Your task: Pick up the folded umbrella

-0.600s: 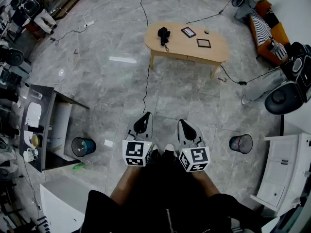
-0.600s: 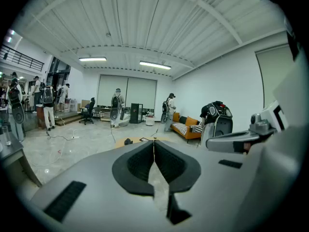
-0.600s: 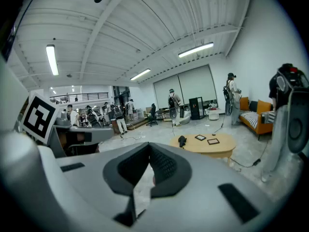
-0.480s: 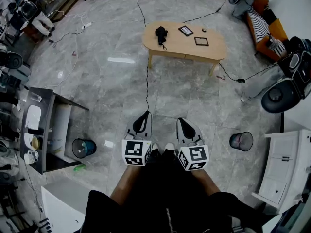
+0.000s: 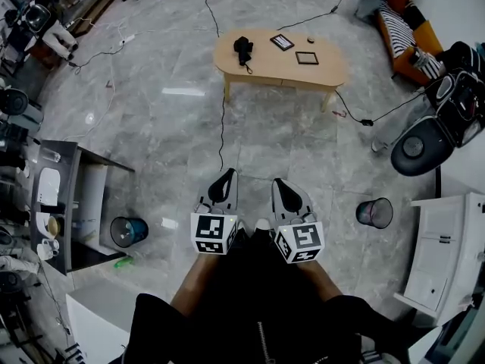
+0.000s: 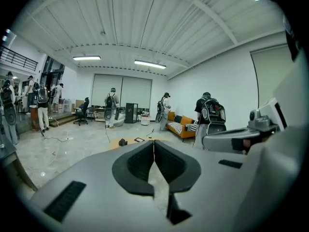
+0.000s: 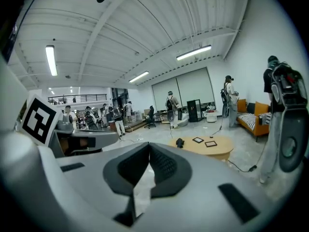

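The folded black umbrella (image 5: 243, 48) lies on the left end of an oval wooden table (image 5: 333, 65) far ahead of me across the floor. The right gripper view shows the umbrella (image 7: 179, 142) small on that table (image 7: 219, 150), and in the left gripper view the umbrella (image 6: 122, 142) is a dark lump just above the jaws. My left gripper (image 5: 224, 180) and right gripper (image 5: 282, 187) are held side by side close to my body, well short of the table. Both have their jaws closed together with nothing between them.
Two flat framed items (image 5: 282, 42) (image 5: 307, 58) lie on the table. A black cable (image 5: 222, 120) runs across the marble floor toward me. A bin (image 5: 127, 231) stands at my left and another bin (image 5: 375, 212) at my right. A grey desk (image 5: 72, 203) is left, a white cabinet (image 5: 443, 260) right.
The table and umbrella have shifted left and slightly up in the head view. Both grippers keep their place close to my body.
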A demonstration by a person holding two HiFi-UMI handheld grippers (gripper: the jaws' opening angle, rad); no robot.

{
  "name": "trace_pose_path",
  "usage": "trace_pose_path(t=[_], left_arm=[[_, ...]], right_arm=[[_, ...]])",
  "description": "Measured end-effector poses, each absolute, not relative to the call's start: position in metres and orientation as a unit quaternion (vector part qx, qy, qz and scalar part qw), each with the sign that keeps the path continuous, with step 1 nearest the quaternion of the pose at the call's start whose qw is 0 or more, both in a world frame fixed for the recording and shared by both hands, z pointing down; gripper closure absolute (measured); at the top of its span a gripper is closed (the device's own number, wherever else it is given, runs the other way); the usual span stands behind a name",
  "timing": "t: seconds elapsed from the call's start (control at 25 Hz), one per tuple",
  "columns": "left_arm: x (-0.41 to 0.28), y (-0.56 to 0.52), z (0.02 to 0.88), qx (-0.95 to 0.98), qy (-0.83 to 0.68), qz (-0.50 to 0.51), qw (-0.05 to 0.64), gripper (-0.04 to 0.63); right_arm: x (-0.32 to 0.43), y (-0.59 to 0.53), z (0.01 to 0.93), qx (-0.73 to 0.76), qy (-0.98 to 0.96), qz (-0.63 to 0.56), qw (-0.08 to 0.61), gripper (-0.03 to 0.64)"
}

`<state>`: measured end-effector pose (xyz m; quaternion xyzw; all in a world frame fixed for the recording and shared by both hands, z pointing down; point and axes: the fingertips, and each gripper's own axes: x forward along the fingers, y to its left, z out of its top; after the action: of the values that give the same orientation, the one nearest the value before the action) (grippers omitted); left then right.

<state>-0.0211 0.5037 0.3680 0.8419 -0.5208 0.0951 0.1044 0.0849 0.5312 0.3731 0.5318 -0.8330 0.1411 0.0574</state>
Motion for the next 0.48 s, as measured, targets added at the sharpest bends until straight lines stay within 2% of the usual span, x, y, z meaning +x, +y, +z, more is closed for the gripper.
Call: trace_pose_path(t=[0.48], left_arm=[[-0.0178,0.5049,0.3672,0.835,-0.530,0.097,0.114,0.580]], right_arm=[[0.0848,0.5304,0.3696,0.512,-0.845,0.143,0.059,0.606]])
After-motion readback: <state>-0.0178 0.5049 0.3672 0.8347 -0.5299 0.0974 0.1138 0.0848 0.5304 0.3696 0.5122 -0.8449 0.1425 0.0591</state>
